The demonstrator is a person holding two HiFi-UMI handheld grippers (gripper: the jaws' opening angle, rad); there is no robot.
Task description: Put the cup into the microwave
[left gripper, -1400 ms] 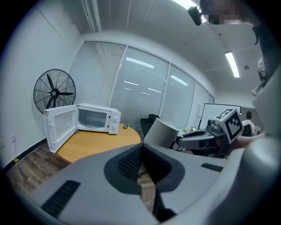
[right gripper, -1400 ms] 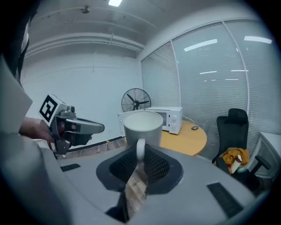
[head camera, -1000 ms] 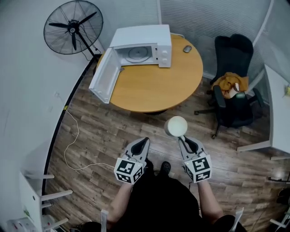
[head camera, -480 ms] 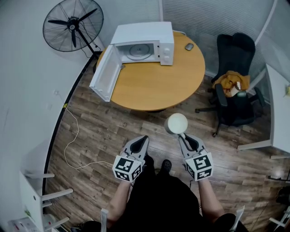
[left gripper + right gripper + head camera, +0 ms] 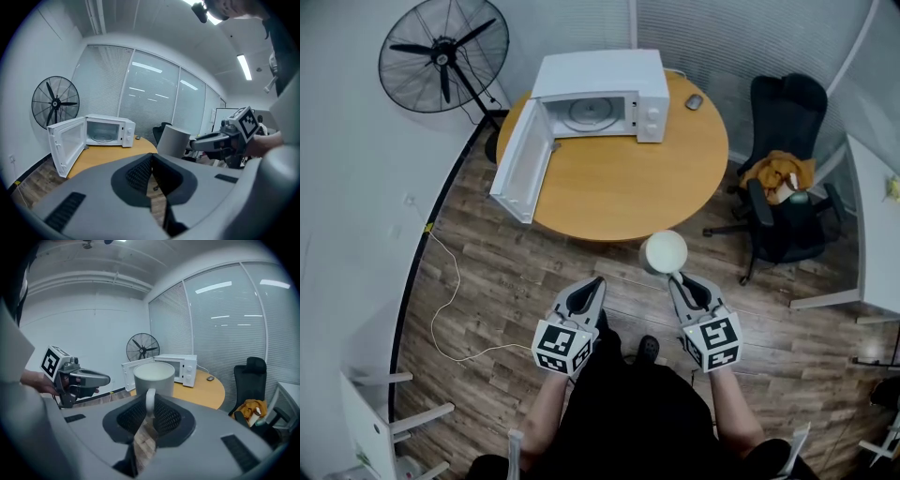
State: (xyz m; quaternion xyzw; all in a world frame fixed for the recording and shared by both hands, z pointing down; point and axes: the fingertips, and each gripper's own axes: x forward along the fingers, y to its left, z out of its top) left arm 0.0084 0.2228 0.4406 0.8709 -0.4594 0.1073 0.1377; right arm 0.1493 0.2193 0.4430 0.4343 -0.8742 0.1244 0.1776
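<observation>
The right gripper (image 5: pixel 149 405) has its jaws clenched on the handle (image 5: pixel 149 398) of the white cup (image 5: pixel 153 376). Its ribbed pads pinch the loop from both sides, so the cup stands upright just beyond the tips, mouth up, with its body on the far side of the jaws from the person. The left gripper (image 5: pixel 151 161) grasps nothing. Its tips meet, as far as its own view lets me judge, and it hangs beside the right one, apart from the cup. In the head view the cup is in the air at the near rim of the round table (image 5: pixel 623 192). The microwave (image 5: pixel 600 75) stands at the table's far side, ahead of the cup and somewhat to its left. Its cavity (image 5: pixel 581 112) faces the person. The door (image 5: pixel 517 161) is swung wide to the left, out past the table's left edge on the left gripper's side. The line from cup to cavity therefore runs forward and a little leftward over bare tabletop, and the door is clear of it. Since the handle points back at the person, the cup's body would likely enter first, its long axis kept vertical. The right hand is the one placed to do it.
</observation>
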